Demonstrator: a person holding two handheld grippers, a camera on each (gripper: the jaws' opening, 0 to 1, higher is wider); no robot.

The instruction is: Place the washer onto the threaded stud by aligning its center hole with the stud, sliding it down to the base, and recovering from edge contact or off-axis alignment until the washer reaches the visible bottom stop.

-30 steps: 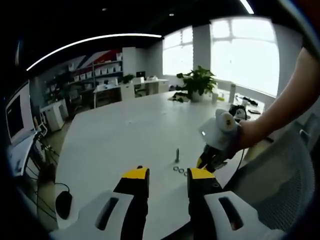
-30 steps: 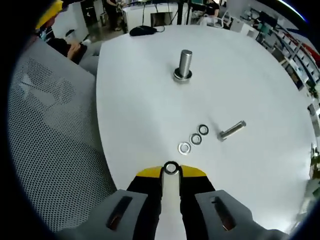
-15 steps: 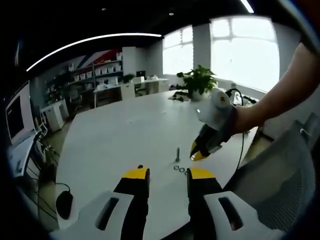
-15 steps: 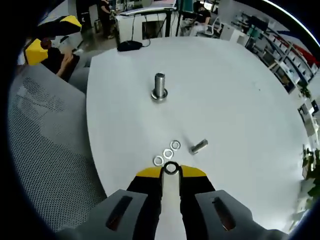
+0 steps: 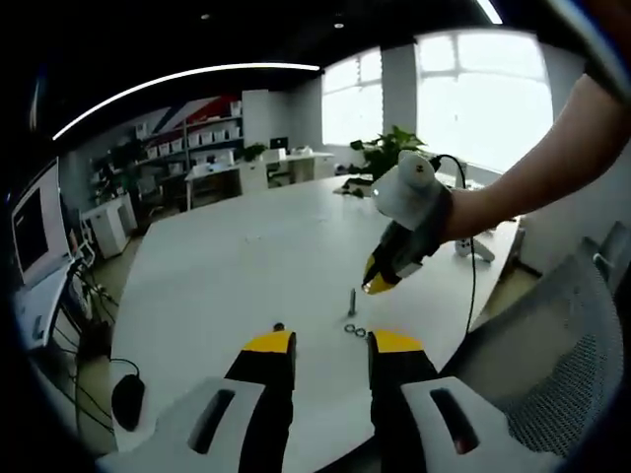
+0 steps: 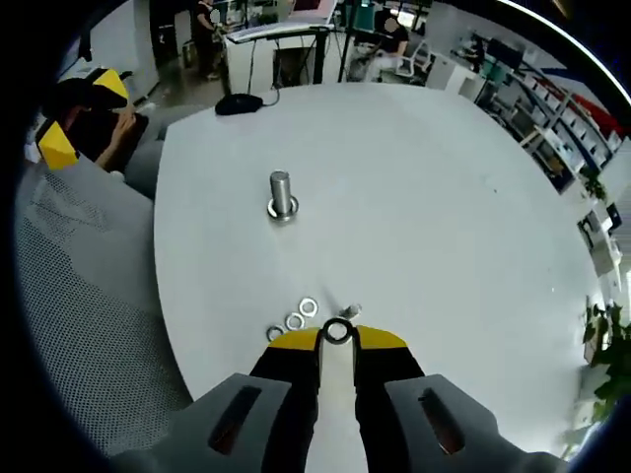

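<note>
The left gripper [image 5: 331,345] waits low with jaws apart, empty. The right gripper [image 6: 336,338], clamped on the washer [image 6: 337,331], has risen since a second ago, so the stud [image 6: 282,193] (upright on the table [image 6: 444,197]) looks smaller. The washer still has to be carried over and lined up.

Shiny metal washer [image 6: 337,332], dull metal threaded stud [image 6: 282,194], matt white table [image 6: 414,197], mesh chair back [image 6: 79,315]

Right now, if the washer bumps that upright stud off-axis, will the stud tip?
Probably not easily: the stud stands on a wider flange base, flat on the table. It looks like solid metal, so likely heavy for its size. It seems unfixed, so a sideways push from the washer might slide it.
</note>
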